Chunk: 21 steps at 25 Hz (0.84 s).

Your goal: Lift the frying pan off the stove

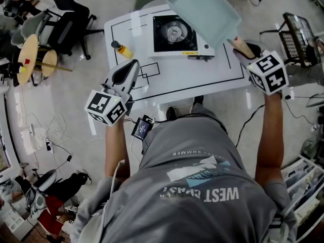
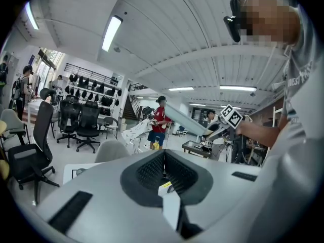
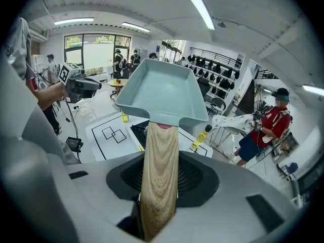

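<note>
A square pale-teal frying pan (image 1: 202,11) with a wooden handle (image 1: 242,46) hangs in the air above the back right of the white table (image 1: 192,77). It is clear of the stove (image 1: 177,34), whose round burner (image 1: 173,30) lies bare. My right gripper (image 1: 243,49) is shut on the handle (image 3: 161,171), and the pan (image 3: 162,92) tilts up and away from it. My left gripper (image 1: 131,66) is raised over the table's front left, shut with nothing in it. In the left gripper view its jaws meet in a line (image 2: 163,173).
A yellow bottle (image 1: 122,49) with a black cap lies on the table left of the stove. Black outlined squares (image 1: 147,72) mark the tabletop. Office chairs (image 1: 61,24) and round stools (image 1: 28,57) stand to the left. Cables (image 1: 50,135) lie on the floor. People stand in the background.
</note>
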Tool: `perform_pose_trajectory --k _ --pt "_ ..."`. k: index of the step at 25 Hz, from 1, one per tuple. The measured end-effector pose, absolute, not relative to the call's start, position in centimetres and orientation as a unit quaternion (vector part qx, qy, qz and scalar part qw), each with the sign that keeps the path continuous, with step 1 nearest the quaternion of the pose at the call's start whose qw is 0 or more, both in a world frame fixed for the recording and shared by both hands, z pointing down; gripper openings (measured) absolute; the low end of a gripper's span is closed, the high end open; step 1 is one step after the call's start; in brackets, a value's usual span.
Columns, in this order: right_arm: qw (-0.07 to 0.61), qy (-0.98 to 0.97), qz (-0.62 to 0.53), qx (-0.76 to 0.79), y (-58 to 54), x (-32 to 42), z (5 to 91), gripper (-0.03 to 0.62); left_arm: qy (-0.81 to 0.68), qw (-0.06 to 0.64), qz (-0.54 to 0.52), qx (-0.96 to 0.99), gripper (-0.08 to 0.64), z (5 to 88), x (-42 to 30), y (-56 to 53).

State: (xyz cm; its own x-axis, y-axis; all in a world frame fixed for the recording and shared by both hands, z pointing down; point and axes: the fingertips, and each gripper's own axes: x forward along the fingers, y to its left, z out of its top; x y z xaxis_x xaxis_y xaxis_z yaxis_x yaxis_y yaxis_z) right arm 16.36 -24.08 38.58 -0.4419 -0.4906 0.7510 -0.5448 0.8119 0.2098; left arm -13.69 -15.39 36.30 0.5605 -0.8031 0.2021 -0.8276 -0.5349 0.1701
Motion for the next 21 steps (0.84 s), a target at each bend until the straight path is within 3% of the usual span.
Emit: perform_pose_trajectory --k 21 --pt "0.443 -0.849 0.037 0.287 -25.2 15.3 40.4 0.138 -0.482 0.127 0.047 0.866 -0.002 36.7 -14.7 -15.5"
